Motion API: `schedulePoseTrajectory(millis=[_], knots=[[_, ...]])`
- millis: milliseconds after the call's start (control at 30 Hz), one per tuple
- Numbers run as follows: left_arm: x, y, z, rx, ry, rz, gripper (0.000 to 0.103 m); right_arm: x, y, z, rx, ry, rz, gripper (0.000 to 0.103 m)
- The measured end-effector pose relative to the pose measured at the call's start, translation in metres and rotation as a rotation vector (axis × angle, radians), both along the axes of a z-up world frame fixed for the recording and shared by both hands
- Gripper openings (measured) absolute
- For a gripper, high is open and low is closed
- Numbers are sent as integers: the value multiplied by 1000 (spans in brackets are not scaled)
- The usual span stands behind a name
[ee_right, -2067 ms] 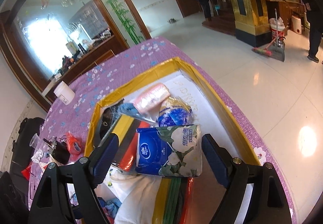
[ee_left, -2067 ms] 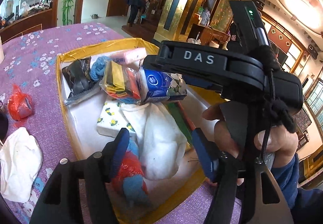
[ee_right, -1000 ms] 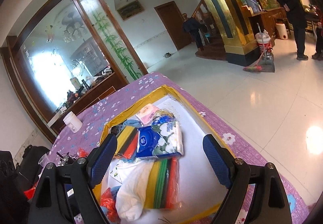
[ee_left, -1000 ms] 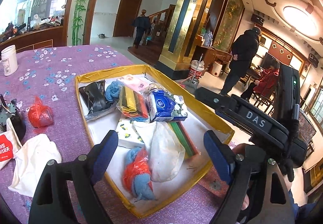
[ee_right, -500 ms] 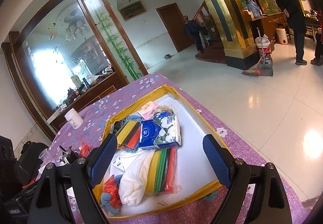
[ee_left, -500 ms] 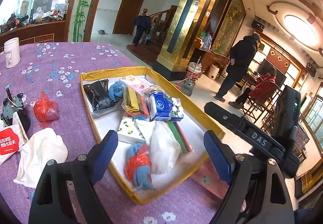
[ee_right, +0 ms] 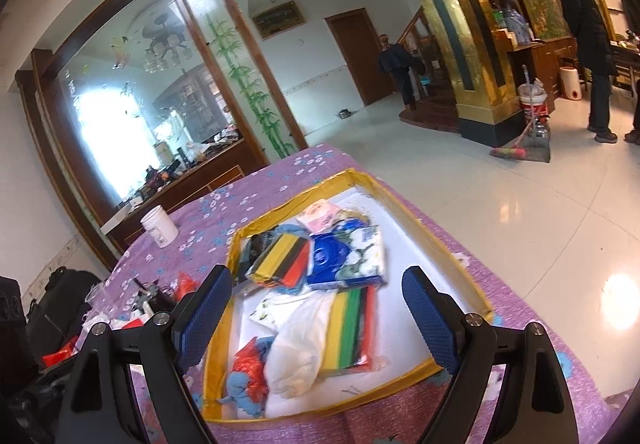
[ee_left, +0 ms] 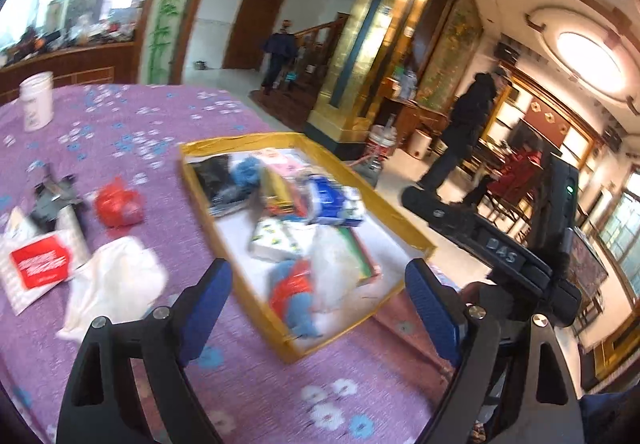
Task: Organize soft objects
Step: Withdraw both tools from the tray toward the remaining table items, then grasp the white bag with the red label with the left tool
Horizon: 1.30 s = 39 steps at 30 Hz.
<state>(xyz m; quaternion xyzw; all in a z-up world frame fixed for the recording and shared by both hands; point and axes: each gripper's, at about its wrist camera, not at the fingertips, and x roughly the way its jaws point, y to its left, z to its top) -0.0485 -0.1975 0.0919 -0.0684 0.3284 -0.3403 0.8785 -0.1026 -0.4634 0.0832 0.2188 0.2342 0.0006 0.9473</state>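
A yellow-rimmed tray (ee_left: pixel 404 222) (ee_right: pixel 460 260) on the purple flowered tablecloth holds several soft things: a blue tissue pack (ee_right: pixel 346 258), striped cloth packs (ee_right: pixel 352 324), a white cloth (ee_right: pixel 300 344) and a red-and-blue bundle (ee_left: pixel 294 294). A white cloth (ee_left: pixel 116 280) and a red bag (ee_left: pixel 118 203) lie on the table left of the tray. My left gripper (ee_left: pixel 318 308) is open and empty above the tray's near end. My right gripper (ee_right: pixel 316 316) is open and empty, held back above the tray; its body shows in the left wrist view (ee_left: pixel 492 244).
A white jar (ee_left: pixel 37 99) (ee_right: pixel 159 226) stands at the far side of the table. A red-labelled packet (ee_left: pixel 38 268) and dark clutter (ee_left: pixel 56 197) lie at the left. People stand on the tiled floor (ee_right: pixel 520 228) to the right of the table.
Both grippers have pulled back and up from the tray, so it looks smaller. The right gripper left the blue tissue pack in the tray. The left view has swung left.
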Motion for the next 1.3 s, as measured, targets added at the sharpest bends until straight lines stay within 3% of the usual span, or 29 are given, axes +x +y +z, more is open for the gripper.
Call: schedulePoseTrajectory(millis=[200,367,500,600,767,900,1100,1233,1300], knots=[[5,55,-5,-19,46,106,87,8,38,-4,-38,20,119,90],[8,122,-5,1,59,270,87,12,80,-10,-74,35,252,90],[28,172,-1,19,85,396,87,18,118,-27,-93,76,372,90],[57,190,-3,53,129,427,88,20,133,-40,-97,105,411,90],[102,175,-12,216,105,382,88,20,136,-46,-105,107,419,90],[127,161,-32,252,149,310,88,26,136,-47,-89,114,429,90],[110,141,-57,302,238,178,88,26,136,-46,-79,106,459,90],[74,122,-55,338,211,28,88,26,135,-48,-64,101,464,90],[69,124,-48,306,196,13,88,26,135,-48,-66,101,464,90]])
